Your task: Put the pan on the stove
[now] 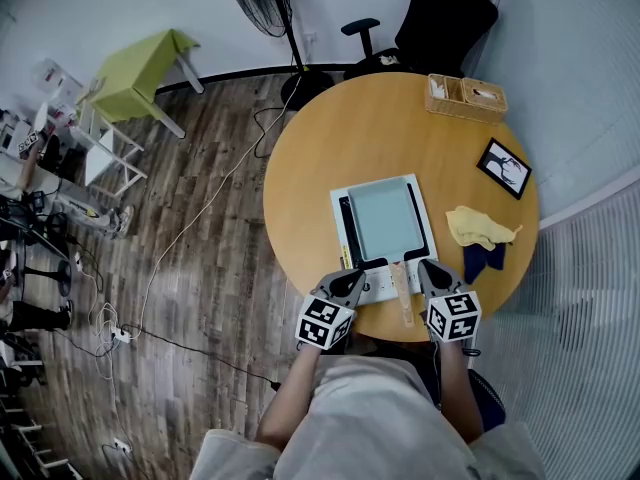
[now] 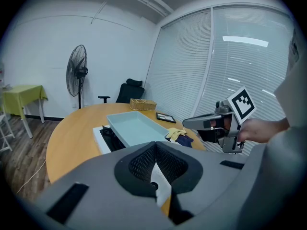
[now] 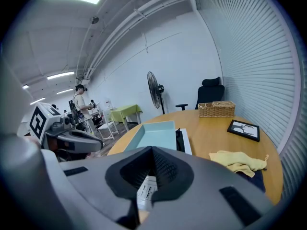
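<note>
Left tool [image 1: 352, 276] and right tool [image 1: 428, 266] are hovering, jaws pressed together and empty, flanking the handle [image 1: 401, 296]; the pan [image 1: 385, 218] is sitting on the stove [image 1: 336, 206], mid-table [image 1: 330, 138].

I see the pale blue pan [image 1: 381, 218] resting on the white stove [image 1: 336, 208] on the round table [image 1: 330, 133]. Its wooden handle [image 1: 402, 296] points toward me, between my closed left gripper [image 1: 351, 278] and closed right gripper [image 1: 429, 266].
</note>
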Available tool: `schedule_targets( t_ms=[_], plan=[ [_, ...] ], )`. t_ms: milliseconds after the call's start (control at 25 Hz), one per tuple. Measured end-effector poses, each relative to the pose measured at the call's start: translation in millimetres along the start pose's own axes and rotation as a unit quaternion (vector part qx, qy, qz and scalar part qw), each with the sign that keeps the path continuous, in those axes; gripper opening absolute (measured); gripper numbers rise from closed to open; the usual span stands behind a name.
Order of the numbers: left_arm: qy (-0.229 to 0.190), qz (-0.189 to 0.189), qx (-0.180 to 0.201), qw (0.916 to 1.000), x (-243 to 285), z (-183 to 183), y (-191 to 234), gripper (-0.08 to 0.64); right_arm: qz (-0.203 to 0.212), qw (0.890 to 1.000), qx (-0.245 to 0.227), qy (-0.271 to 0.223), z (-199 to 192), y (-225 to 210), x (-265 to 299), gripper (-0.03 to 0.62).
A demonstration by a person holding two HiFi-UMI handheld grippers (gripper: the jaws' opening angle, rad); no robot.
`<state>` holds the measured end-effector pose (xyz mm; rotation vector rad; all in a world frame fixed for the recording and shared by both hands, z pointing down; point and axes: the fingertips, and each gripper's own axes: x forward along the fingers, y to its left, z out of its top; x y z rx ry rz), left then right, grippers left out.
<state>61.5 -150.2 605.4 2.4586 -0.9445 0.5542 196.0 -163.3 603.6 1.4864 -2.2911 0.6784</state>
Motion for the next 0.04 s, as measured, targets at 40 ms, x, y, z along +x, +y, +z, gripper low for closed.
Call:
schedule_targets(
  t_ms=[40],
  plan=[
    [0.000, 0.000, 0.000, 1.0000, -0.7, -0.2, 0.4, 0.028, -0.001, 1.000, 0.000, -0.001, 0.2, -0.4, -0.1, 0.021]
  ],
)
